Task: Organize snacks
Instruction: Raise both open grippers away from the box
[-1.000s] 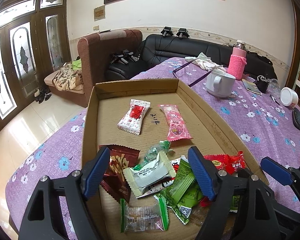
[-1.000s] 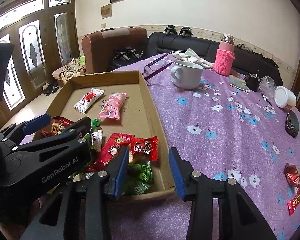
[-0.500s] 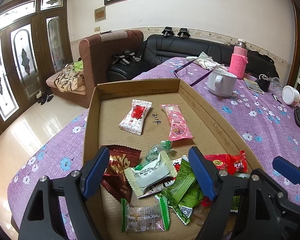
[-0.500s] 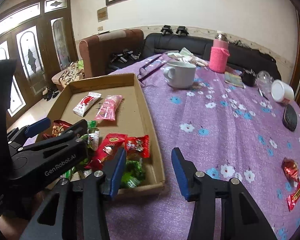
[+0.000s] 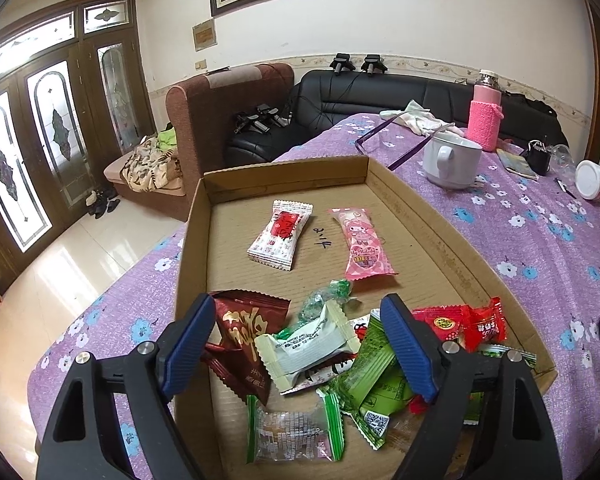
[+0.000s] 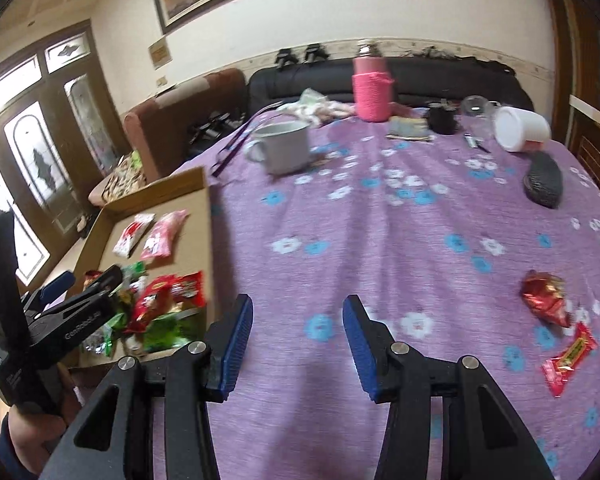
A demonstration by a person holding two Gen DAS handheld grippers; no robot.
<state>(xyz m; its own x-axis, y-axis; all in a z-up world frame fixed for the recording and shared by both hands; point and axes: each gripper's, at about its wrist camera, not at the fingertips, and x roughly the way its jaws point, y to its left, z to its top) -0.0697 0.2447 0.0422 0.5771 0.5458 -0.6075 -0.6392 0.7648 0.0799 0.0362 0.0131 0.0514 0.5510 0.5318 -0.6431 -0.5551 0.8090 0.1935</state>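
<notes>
We see crinkly foil snack packets (image 5: 312,352) heaped in a shallow corrugated cardboard tray (image 5: 440,224). Our left gripper (image 5: 296,344), tilted down, hovers there, jaws opening, gripping nothing. Our right gripper (image 6: 298,344) hangs empty, jaws apart, over the flowered purple desk (image 6: 380,240).

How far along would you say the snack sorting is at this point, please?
Mostly done: a pile of snacks already lies in the box. Nothing is in hand: the left gripper is opening above the pile, and the right gripper hangs empty over the tablecloth. Left: two red packets on the cloth, outside the box.
</notes>
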